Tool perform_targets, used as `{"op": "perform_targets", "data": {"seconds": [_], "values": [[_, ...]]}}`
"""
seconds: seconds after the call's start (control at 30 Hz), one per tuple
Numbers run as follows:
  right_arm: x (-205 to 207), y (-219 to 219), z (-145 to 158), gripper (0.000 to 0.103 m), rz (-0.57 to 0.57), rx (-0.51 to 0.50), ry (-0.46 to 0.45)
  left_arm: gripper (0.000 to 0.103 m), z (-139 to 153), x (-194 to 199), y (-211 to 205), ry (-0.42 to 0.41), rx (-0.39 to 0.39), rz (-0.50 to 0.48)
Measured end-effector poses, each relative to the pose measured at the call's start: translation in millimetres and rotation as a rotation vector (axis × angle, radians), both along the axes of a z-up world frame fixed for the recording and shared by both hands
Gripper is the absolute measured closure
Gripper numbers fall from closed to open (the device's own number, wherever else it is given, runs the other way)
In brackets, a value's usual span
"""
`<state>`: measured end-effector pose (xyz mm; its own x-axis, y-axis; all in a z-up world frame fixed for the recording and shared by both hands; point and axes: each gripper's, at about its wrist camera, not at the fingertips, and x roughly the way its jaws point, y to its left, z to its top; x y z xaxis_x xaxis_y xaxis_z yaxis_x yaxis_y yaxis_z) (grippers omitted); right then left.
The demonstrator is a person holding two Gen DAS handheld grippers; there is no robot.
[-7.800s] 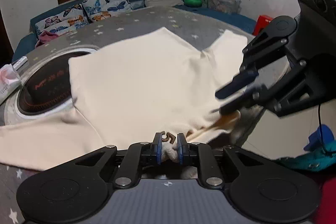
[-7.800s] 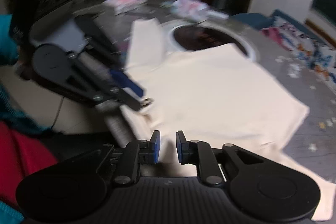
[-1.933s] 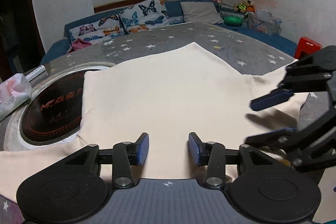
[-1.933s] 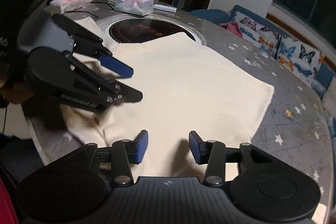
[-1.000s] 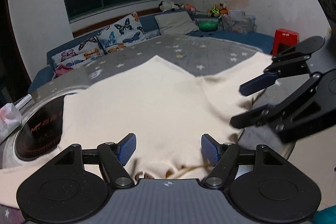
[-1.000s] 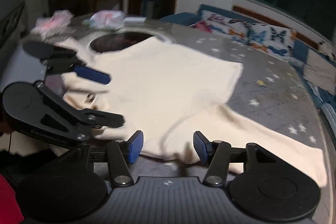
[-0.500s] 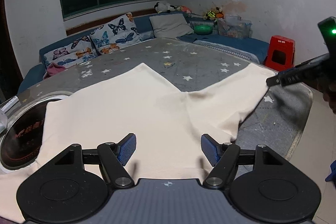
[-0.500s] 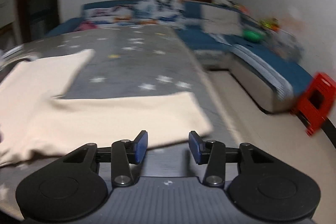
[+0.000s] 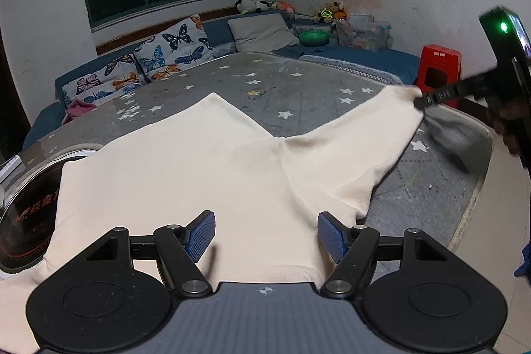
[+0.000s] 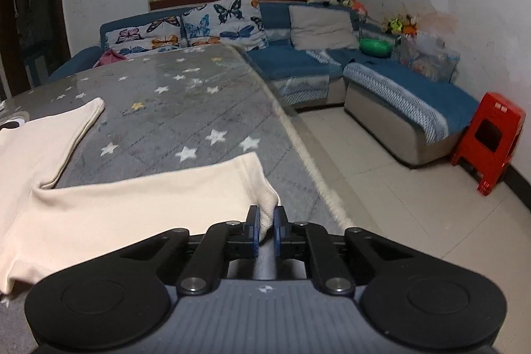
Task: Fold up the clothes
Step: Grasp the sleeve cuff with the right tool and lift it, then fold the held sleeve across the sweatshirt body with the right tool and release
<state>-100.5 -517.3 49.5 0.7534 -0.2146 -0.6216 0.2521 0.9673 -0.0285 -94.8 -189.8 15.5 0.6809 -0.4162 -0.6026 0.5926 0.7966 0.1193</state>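
Observation:
A cream long-sleeved shirt (image 9: pixel 199 161) lies spread flat on the grey star-patterned table cover (image 9: pixel 298 88). My left gripper (image 9: pixel 265 234) hovers open over the shirt's near edge, with nothing between its blue pads. The shirt's right sleeve (image 9: pixel 358 148) stretches out toward the table's right edge. My right gripper (image 10: pixel 265 228) is at that sleeve's end; its jaws are closing, and the pads pinch the cuff (image 10: pixel 262 198). In the left wrist view the right gripper (image 9: pixel 419 102) holds the cuff slightly off the table. The other sleeve runs off the frame at lower left.
A round black cooktop (image 9: pixel 23 221) is set into the table at the left, partly under the shirt. The table's rounded edge (image 10: pixel 298 135) drops to a tiled floor. A blue sofa (image 10: pixel 298 65) with butterfly pillows and a red stool (image 10: pixel 488 141) stand beyond.
My right gripper swung from the shirt's body to the sleeve end, and its jaws closed on the cuff. The left gripper stayed open over the near edge.

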Motion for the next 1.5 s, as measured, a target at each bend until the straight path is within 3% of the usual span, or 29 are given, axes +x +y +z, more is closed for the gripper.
{"op": "perform_targets", "data": {"seconds": [0.17, 0.4, 0.6, 0.8, 0.97, 1.2, 1.5], "values": [[10.7, -3.5, 16.9, 0.096, 0.009, -0.035, -0.052, 0.032, -4.0, -1.7, -2.6, 0.004, 0.016, -0.009], [17.1, -0.5, 2.4, 0.096, 0.023, -0.020, -0.003, 0.032, -7.3, -0.5, -4.8, 0.016, 0.021, -0.006], [8.1, 9.8, 42.0, 0.096, 0.084, 0.022, -0.080, 0.031, -0.7, 2.7, 1.1, 0.022, -0.011, 0.017], [6.8, 48.1, 96.0, 0.096, 0.262, 0.077, -0.164, 0.010, 11.3, 2.3, 24.0, -0.009, -0.059, 0.075], [12.6, 97.8, 122.2, 0.096, 0.429, 0.090, -0.193, 0.000, 22.0, 2.4, 51.0, -0.034, -0.104, 0.145], [29.4, 174.7, 135.5, 0.096, 0.646, 0.108, -0.190, 0.000, 27.5, 3.8, 89.7, -0.013, -0.145, 0.237], [50.5, 259.9, 111.2, 0.096, 0.844, 0.132, -0.100, 0.000, 22.1, -2.3, 128.3, 0.036, -0.193, 0.342]]}}
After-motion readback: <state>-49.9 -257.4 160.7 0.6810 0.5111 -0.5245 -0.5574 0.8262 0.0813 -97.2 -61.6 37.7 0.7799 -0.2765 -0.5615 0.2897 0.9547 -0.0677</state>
